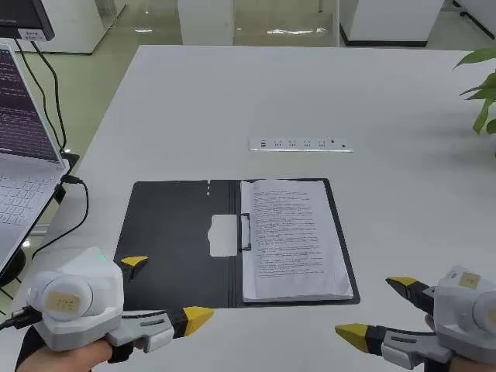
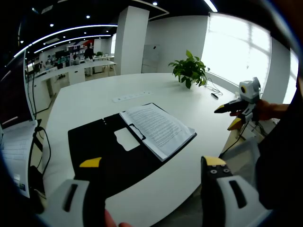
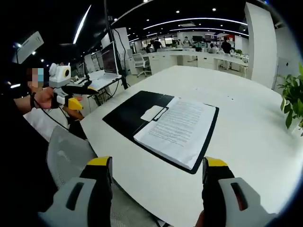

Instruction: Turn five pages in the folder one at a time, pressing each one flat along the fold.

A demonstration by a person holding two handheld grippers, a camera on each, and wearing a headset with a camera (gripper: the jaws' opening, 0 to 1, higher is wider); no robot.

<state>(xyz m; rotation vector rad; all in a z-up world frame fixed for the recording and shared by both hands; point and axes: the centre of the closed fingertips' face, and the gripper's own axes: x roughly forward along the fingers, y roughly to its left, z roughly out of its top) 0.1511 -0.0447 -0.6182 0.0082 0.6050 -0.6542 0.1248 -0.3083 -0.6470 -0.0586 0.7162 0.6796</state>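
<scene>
White table (image 1: 232,93) carries the black folder (image 1: 167,240), which lies open and flat in the middle of the head view. A power strip (image 1: 301,144) lies at 12 o'clock from it and a laptop (image 1: 23,170) at 10 o'clock.

The folder's left inner cover is bare. The whole stack of pages (image 1: 291,232) sits on the right half, held along the fold by a clip (image 1: 246,232). No sheet lies turned over on the left side, so I judge the task not yet begun. All five turns, and the pressing along the fold, are left to do.

The left tongs (image 1: 167,289) hover at 7 o'clock from the folder, near its front left corner, with the jaws wide apart and nothing between them. I cannot tell whether a tip grazes the cover.

The right tongs (image 1: 376,307) hang at 5 o'clock, just off the front right corner. They are also spread wide and empty, and they stand clear of the pages.
</scene>
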